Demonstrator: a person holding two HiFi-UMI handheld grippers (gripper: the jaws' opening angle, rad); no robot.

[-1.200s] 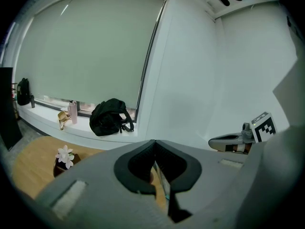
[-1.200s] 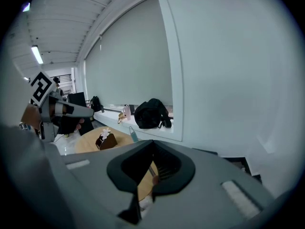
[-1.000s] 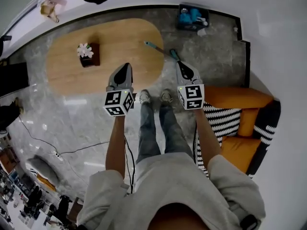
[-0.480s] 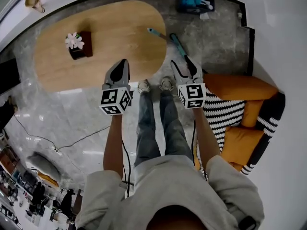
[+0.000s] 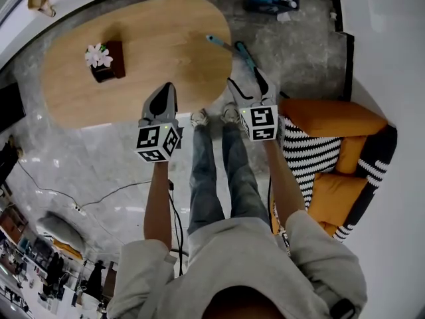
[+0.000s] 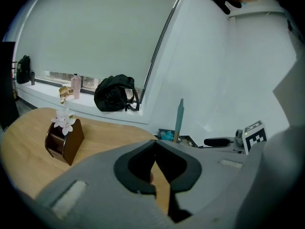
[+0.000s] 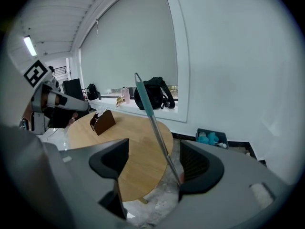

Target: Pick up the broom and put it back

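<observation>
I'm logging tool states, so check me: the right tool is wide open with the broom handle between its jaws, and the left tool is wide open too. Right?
Not quite: the left tool is shut, jaws together, as the left gripper view shows. The right tool has just been opening and stands wide, the broom handle between its jaws.

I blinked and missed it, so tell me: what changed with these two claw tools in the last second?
The right gripper has just been opening its jaws, which now stand wide apart around the broom handle, not yet gripping it. Unchanged: the left gripper is shut and empty, and the handle leans by the wooden table.
</observation>
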